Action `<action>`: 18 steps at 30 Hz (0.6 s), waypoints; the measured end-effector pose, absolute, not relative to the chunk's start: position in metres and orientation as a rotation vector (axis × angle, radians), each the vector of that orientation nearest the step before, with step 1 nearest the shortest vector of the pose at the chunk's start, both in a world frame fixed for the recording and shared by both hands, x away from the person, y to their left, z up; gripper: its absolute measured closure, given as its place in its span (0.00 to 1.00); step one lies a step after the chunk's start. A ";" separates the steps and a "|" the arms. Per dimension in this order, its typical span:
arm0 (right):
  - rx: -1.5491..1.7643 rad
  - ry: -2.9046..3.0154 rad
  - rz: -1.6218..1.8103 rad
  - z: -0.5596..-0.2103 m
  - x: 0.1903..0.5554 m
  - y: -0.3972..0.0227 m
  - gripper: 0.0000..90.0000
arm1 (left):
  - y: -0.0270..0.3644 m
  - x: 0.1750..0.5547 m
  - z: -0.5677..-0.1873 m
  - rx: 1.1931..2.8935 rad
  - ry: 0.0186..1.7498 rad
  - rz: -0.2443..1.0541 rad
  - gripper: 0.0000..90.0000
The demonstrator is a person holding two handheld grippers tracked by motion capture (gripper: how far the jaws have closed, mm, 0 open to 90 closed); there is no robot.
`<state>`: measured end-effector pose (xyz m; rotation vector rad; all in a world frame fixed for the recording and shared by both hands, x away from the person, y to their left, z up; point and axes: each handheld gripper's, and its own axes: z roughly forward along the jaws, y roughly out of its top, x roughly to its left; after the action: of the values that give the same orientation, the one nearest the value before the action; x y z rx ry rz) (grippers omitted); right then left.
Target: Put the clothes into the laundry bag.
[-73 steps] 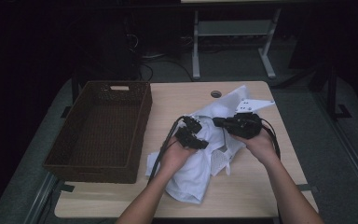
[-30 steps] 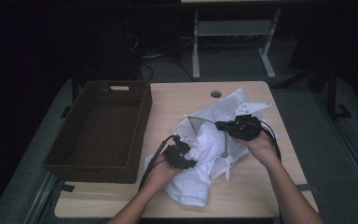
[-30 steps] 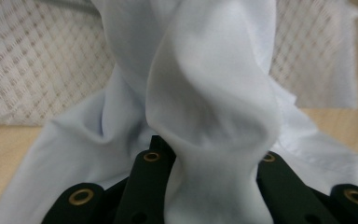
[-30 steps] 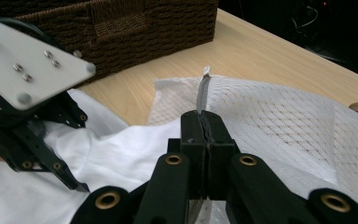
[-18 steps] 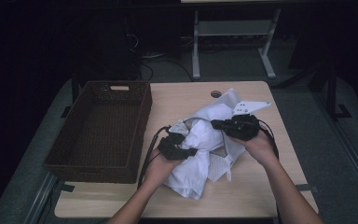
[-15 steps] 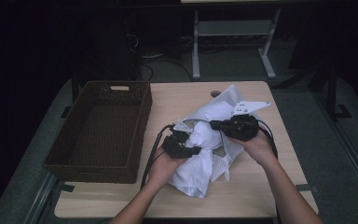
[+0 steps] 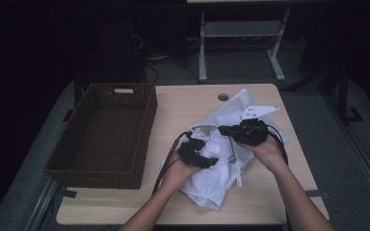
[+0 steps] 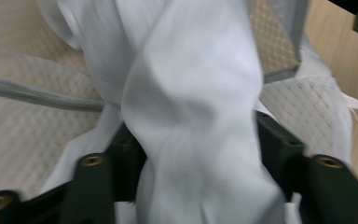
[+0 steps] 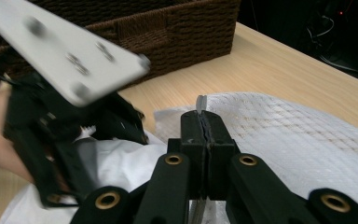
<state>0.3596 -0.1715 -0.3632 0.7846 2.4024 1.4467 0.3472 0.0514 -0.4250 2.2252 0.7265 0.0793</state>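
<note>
A crumpled white garment (image 7: pixel 221 166) lies right of centre in the high view, on a light wooden table (image 7: pixel 188 103), with a dark woven basket (image 7: pixel 103 134) standing just beside it in the left half of the frame. The left gripper (image 7: pixel 207 161) sits low centre, its jaws apart around a thick fold of the cloth that bulges up between them in the left gripper view; whether they squeeze it tightly is hard to judge from the blur. The right gripper (image 7: pixel 224 130), a little higher and to the right, has its jaws pressed together on a thin edge of the garment, which pokes out above their tips in the right gripper view.
</note>
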 end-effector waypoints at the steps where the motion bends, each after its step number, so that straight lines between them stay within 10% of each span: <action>1: 0.789 2.406 1.440 -0.364 0.360 -0.172 0.98 | 0.055 0.346 -0.422 2.221 0.717 0.086 0.40; 18: 0.798 2.424 1.403 -0.371 0.361 -0.174 0.98 | 0.115 0.384 -0.404 2.163 0.897 0.220 0.34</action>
<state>0.3606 -0.1741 -0.3709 0.7980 2.4244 1.4034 0.3843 0.1152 -0.4036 2.1634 0.8973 0.2199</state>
